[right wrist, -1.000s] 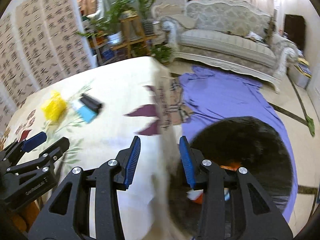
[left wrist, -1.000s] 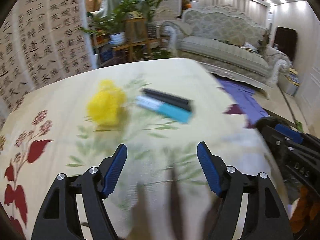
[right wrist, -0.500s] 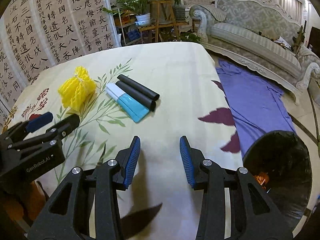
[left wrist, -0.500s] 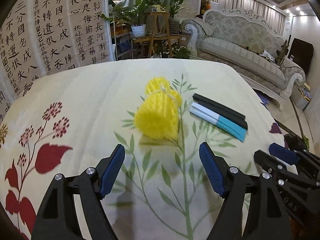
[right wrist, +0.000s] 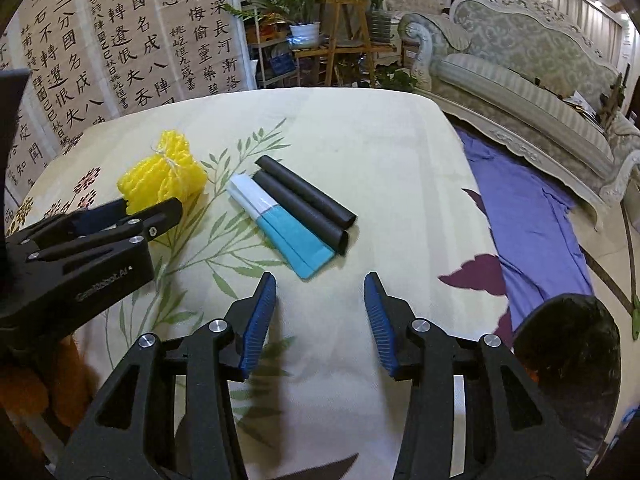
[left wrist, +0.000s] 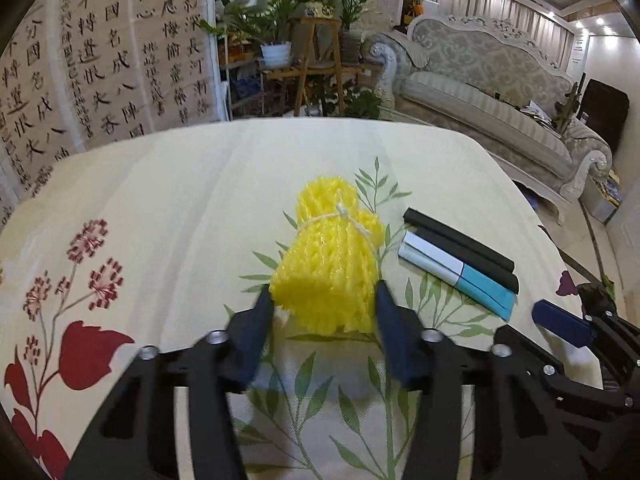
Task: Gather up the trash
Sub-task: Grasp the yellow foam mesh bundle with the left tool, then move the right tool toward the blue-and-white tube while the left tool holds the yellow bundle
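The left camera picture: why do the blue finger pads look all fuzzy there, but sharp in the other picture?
In the left wrist view the left gripper has just been closing around the yellow foam net, so its pads smear with motion blur. In the right wrist view the right gripper shows crisp ridges on its pads. Both views bend straight edges and darken at the corners: fisheye lenses.

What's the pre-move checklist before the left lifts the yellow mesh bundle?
1. Yellow mesh bundle between the left gripper fingers: ok; its jaws have just been closing.
2. Pads pressing firmly on the mesh: cannot tell.
3. String tie holding the bundle together: ok.
4. Right gripper empty, open, clear of the left: ok.
5. Black tubes and blue-white packet lying apart from the bundle: ok.
6. Black bin beside the table, open to receive: ok.
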`<state>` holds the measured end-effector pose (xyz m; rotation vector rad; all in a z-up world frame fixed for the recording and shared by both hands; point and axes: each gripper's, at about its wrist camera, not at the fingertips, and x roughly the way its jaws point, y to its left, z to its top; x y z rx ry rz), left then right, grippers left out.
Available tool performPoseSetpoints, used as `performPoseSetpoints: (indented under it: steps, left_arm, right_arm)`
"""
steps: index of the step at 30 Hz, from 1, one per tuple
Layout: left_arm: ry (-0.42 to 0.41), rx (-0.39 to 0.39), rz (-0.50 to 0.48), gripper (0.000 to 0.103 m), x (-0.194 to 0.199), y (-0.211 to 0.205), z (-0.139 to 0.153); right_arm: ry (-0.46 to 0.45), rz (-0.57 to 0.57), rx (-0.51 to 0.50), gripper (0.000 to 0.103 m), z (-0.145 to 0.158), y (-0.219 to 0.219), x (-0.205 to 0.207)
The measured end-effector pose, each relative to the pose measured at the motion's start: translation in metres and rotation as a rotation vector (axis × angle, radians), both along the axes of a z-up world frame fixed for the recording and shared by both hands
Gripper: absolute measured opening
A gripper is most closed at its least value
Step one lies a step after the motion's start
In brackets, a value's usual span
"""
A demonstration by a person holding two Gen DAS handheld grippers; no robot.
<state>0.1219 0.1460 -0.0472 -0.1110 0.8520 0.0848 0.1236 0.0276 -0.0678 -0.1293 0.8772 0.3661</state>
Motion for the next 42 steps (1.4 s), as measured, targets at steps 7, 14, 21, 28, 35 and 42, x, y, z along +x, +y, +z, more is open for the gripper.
performPoseSetpoints:
  steps: [7, 14, 21, 28, 35, 42]
  left_arm:
    - [-0.011, 0.0, -0.015, 0.042, -0.009, 0.004, 0.002]
    - [-0.014, -0.006, 0.025, 0.042, -0.024, 0.026, 0.003]
    - [-0.009, -0.003, 0.08, 0.042, -0.039, 0.053, 0.002]
    - [-0.009, 0.003, 0.117, 0.042, -0.048, 0.07, 0.001]
    - [-0.008, -0.008, 0.118, 0.042, -0.048, 0.068, 0.0]
    - [-0.005, -0.017, 0.117, 0.042, -0.046, 0.071, -0.001]
  right_arm:
    - [-0.001, 0.025, -0.015, 0.046, 0.0, 0.011, 0.003]
    - [0.0, 0.041, -0.026, 0.047, 0.0, 0.02, 0.006]
    - [-0.001, 0.11, -0.028, 0.047, -0.001, 0.037, -0.002]
    - [0.0, 0.068, -0.011, 0.047, 0.0, 0.035, 0.006]
    - [0.008, 0.138, -0.024, 0.047, 0.001, 0.055, 0.003]
    - [-0.006, 0.089, -0.032, 0.046, 0.003, 0.061, 0.017]
